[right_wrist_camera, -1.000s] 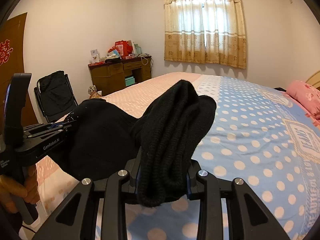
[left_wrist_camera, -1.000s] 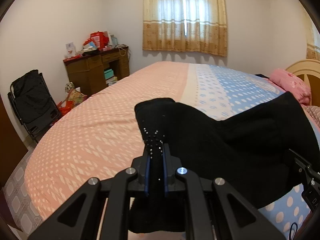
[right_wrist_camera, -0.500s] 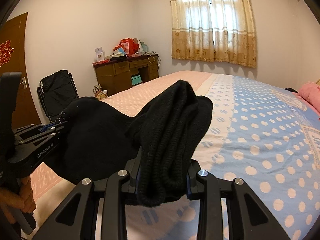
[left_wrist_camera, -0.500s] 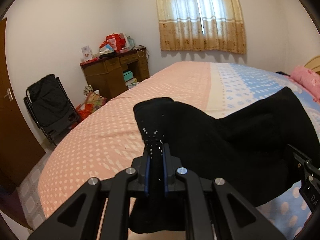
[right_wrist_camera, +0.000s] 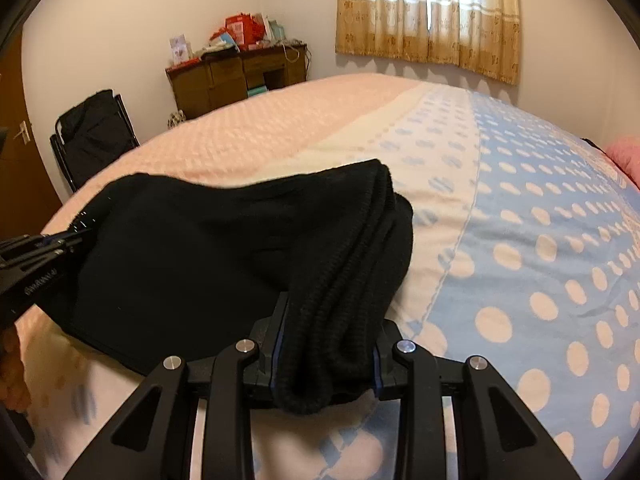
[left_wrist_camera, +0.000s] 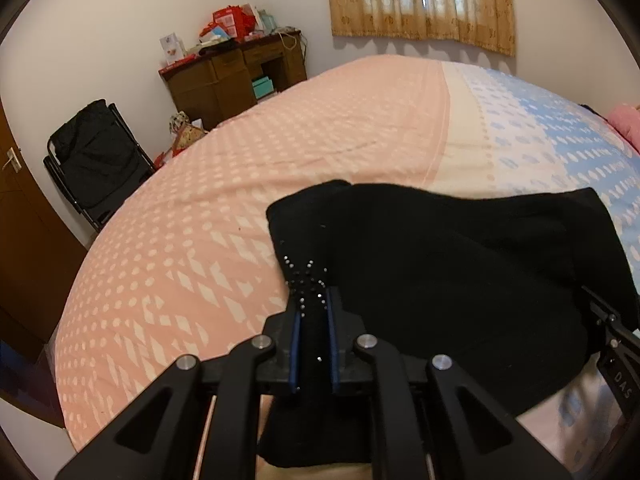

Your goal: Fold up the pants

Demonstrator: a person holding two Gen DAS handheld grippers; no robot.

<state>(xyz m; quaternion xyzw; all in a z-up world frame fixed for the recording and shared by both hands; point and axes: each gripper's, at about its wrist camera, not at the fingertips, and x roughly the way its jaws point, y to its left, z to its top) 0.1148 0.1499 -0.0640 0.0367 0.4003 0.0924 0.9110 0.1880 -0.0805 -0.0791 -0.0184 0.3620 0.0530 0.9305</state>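
Pink and blue dotted bedspread [left_wrist_camera: 280,168] covers the bed, largest thing here. Black knit pants [left_wrist_camera: 460,272] hang stretched just above its near edge, on the seam between the colours. The right gripper [right_wrist_camera: 326,356] is clenched on a thick ribbed bunch, the left gripper [left_wrist_camera: 312,328] on the thin studded corner. Best, I judge, to lower both corners level, keeping the cloth taut, before letting go.
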